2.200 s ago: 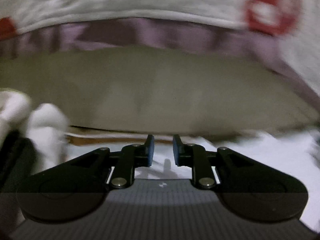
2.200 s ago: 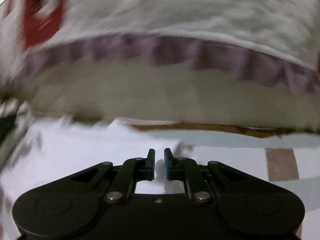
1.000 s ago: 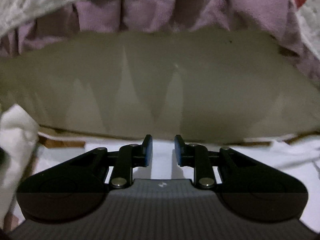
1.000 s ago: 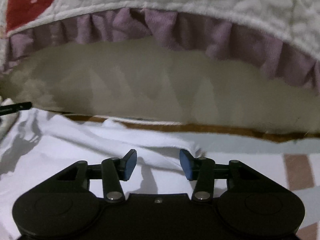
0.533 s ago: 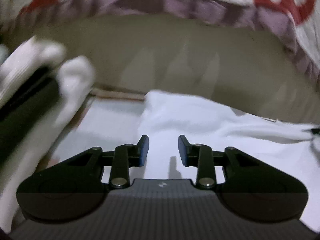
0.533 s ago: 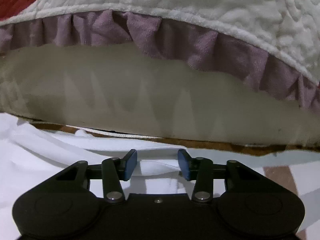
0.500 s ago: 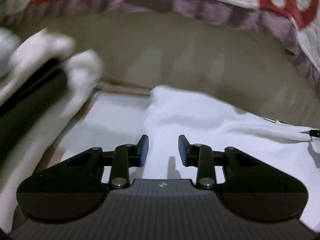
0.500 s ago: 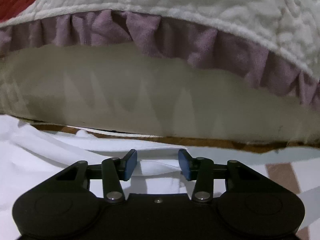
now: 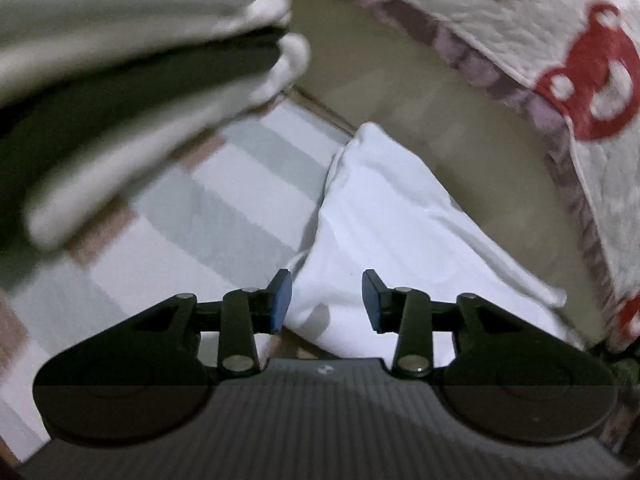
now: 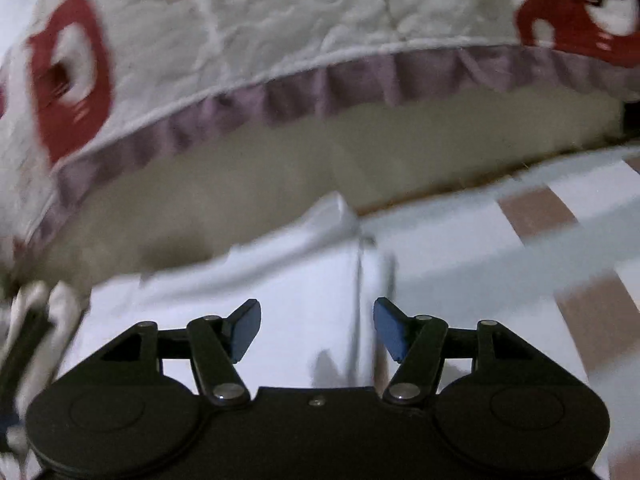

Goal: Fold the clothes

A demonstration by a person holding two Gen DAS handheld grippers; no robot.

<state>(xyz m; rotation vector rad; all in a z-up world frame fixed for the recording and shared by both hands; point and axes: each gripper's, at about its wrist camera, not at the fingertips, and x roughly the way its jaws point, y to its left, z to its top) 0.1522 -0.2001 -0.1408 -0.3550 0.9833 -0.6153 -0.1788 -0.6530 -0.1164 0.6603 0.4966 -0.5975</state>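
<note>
Looking along the left gripper (image 9: pixel 325 296), its jaws stand part-way apart with nothing pinched between them; they have just been opening. Beyond the pads lies the white garment (image 9: pixel 384 216), a creased, partly folded mass on the checked sheet (image 9: pixel 224 184), its far corner up against the beige bed side (image 9: pixel 432 92) at the sheet's far edge. A frilled quilt (image 9: pixel 560 40) with red figures hangs over that side. At the upper left a white-gloved hand (image 9: pixel 168 92), blurred, holds something dark, most likely the other tool.

From the right wrist, the right gripper (image 10: pixel 317 330) has its jaws wide and empty, having just been opening further. The white garment (image 10: pixel 280 288) spreads beneath and ahead of it, with one straight edge running away from the gripper toward a raised corner near the bed side (image 10: pixel 320 160). Bare checked sheet (image 10: pixel 520 248) lies to the right.

By my reading, a first fold has been laid and let go; the cloth remains loose and uneven, so further folds and smoothing are left.
</note>
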